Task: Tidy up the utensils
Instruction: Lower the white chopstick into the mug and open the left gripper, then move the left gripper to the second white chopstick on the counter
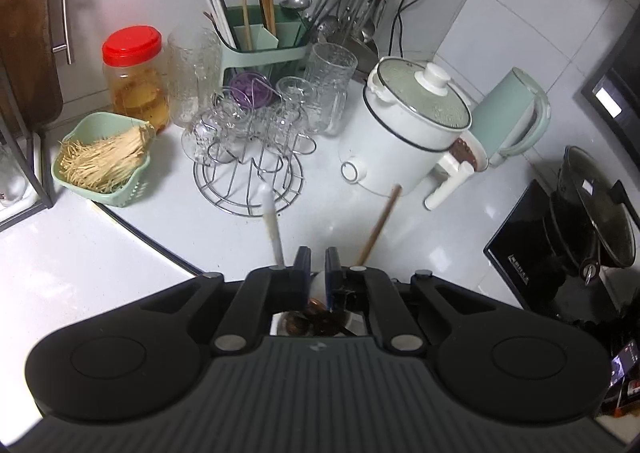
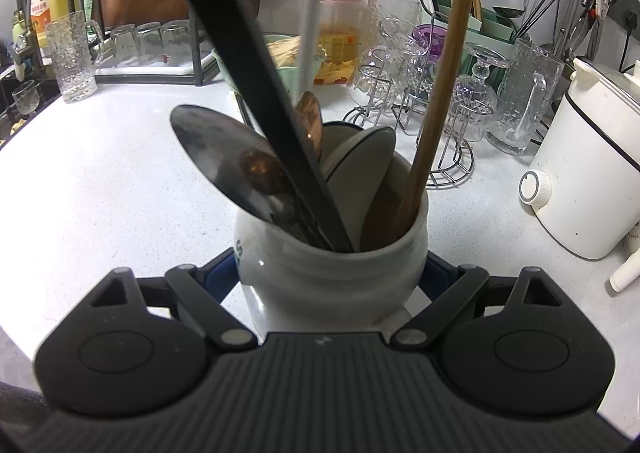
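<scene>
Clamped in the right gripper: a white jar of utensils, with the left gripper right above its mouth.
Left wrist view: pointing steeply down into the jar, jaws clenched almost together, something pale in the slit, pinched or not cannot be told; a white handle rising just left of the fingers, a wooden handle just right, both leaning away. Right wrist view: jaws spread around the jar's belly, pads pressed on either side, standing on the counter; handles running upward, so best drawn out lengthwise from above.
</scene>
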`<move>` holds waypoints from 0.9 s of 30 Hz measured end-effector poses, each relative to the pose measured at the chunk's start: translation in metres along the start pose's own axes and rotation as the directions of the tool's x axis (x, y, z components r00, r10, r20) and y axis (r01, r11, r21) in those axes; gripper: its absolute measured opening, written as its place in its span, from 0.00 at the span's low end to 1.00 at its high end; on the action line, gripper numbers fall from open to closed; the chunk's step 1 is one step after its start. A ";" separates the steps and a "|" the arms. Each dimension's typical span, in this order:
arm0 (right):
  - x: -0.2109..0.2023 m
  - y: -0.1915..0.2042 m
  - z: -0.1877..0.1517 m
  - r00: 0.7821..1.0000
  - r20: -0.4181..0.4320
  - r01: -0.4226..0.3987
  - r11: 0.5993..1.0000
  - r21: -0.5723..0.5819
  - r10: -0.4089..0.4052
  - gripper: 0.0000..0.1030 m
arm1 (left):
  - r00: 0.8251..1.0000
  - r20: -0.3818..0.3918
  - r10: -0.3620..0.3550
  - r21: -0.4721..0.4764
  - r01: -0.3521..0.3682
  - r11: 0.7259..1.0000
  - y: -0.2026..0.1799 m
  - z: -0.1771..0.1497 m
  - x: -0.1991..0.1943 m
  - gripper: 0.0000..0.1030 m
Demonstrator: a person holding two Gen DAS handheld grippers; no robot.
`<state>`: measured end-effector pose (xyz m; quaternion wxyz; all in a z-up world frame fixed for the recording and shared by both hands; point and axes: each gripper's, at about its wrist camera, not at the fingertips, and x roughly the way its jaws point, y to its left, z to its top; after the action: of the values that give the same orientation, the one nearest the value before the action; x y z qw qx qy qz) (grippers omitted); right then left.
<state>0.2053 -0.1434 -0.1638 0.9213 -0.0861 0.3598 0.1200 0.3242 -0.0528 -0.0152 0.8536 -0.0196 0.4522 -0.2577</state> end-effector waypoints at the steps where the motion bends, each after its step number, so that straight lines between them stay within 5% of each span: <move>1: 0.000 0.000 0.000 1.000 0.000 0.001 1.000 0.001 -0.001 0.90 | 1.000 0.007 0.009 0.005 -0.009 1.000 0.001 0.000 -0.002 0.07; 3: 0.000 0.000 0.001 1.000 -0.001 0.001 1.000 0.004 -0.001 0.90 | 1.000 0.021 0.016 0.012 -0.016 1.000 0.003 0.000 -0.007 0.09; 6: 0.001 0.000 0.001 1.000 -0.003 0.004 1.000 0.006 -0.004 0.90 | 0.998 0.055 0.016 -0.003 -0.016 1.000 0.008 0.000 -0.017 0.31; 11: 0.003 -0.001 0.003 1.000 -0.005 0.013 1.000 0.018 -0.013 0.90 | 0.989 0.137 0.056 -0.014 -0.055 0.998 0.015 -0.003 -0.038 0.43; 18: 0.003 0.000 0.006 1.000 -0.018 0.024 0.999 0.029 -0.023 0.90 | 0.958 0.249 0.143 -0.063 -0.131 0.989 0.035 -0.013 -0.067 0.46; 27: 0.003 -0.001 0.006 0.999 -0.020 0.048 0.998 0.047 -0.047 0.90 | 0.963 0.176 0.205 -0.200 -0.170 0.965 0.084 -0.045 -0.039 0.46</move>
<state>0.2116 -0.1421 -0.1620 0.9221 -0.0737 0.3693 0.0887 0.3064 0.0464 -0.0344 0.9090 -0.0799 0.3881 -0.1297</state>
